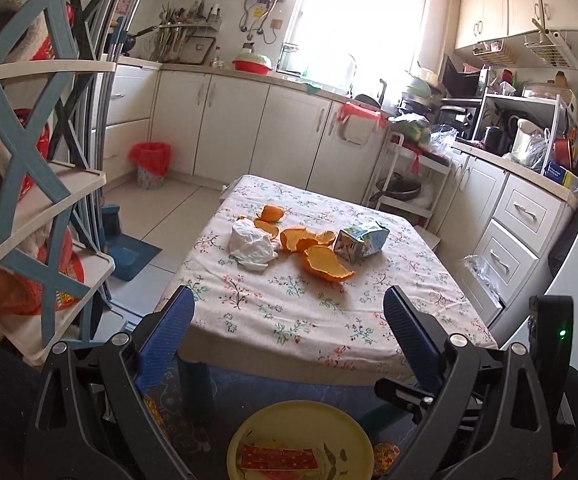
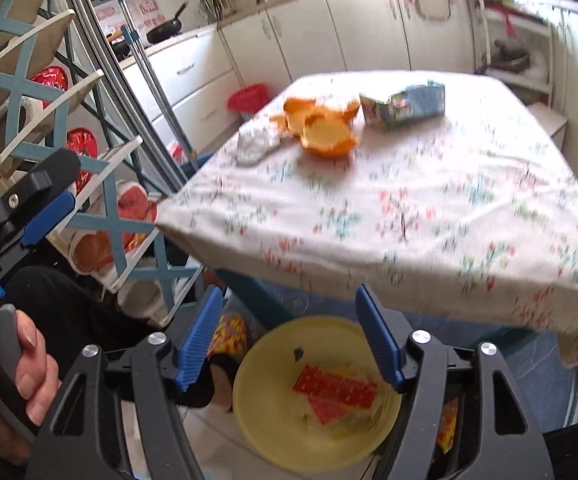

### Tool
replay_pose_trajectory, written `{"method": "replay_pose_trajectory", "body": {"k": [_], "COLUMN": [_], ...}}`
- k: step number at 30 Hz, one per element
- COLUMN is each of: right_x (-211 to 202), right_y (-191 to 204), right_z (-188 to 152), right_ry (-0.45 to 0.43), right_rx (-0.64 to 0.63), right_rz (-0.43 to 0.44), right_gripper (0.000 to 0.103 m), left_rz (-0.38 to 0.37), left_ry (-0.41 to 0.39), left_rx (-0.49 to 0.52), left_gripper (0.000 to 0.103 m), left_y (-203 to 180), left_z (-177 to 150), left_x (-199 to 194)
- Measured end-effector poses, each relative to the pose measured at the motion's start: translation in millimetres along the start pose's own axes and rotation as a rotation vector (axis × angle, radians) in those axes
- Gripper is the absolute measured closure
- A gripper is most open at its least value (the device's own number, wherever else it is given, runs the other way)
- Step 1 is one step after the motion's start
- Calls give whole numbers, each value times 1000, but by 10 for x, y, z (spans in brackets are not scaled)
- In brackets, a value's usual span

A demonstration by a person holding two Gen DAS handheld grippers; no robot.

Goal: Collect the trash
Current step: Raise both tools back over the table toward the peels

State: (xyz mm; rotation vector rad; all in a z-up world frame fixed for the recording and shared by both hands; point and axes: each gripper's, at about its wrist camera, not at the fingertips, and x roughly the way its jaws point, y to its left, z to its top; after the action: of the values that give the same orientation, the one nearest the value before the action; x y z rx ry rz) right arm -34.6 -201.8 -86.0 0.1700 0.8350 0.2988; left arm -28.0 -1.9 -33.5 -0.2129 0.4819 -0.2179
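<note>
Orange peels (image 1: 314, 246) (image 2: 323, 126), a crumpled white tissue (image 1: 251, 243) (image 2: 255, 142) and a squashed blue-green drink carton (image 1: 361, 241) (image 2: 405, 106) lie on a table with a floral cloth (image 1: 309, 312) (image 2: 409, 200). A yellow bowl (image 1: 265, 420) (image 2: 265, 360) with red wrappers (image 1: 277, 458) (image 2: 335, 392) sits low in front of the table. My left gripper (image 1: 289, 300) is open and empty, short of the table's near edge. My right gripper (image 2: 291, 304) is open and empty above the bowl. The left gripper also shows in the right wrist view (image 2: 45, 200).
A shelf rack with blue cross braces (image 1: 37, 200) (image 2: 49, 128) stands at the left. A small bin with a red bag (image 1: 151, 164) (image 2: 249, 98) stands by the far cabinets. A trolley (image 1: 405, 184) and drawers (image 1: 509, 232) are at the right. A blue dustpan (image 1: 129, 248) lies on the floor.
</note>
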Motion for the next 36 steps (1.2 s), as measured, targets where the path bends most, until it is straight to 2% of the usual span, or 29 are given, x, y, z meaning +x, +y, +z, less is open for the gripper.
{"method": "replay_pose_trajectory", "body": {"k": [6,18,26,31,36], "right_x": [-51,3,61,222,250], "right_y": [3,-163,-235,-260,-299], "right_z": [151,338,533,731,872], "right_ry": [-92,-126,-132,-99,-118], "right_rx": [-8,42,53,34,43], "right_rz": [-50,-96,-85,-54,-31], "right_gripper": [29,28,26,26,25], "left_rz": [1,-17,-5,6,47], "left_ry": [4,4,14,35,56], "left_rx": [-34,-38,-35,-26,-26], "left_gripper": [10,10,9,9,9], "left_y": [69,73,80,65,116], "left_z": [33,92,118,122,134], "left_x": [28,134,246,346,463]}}
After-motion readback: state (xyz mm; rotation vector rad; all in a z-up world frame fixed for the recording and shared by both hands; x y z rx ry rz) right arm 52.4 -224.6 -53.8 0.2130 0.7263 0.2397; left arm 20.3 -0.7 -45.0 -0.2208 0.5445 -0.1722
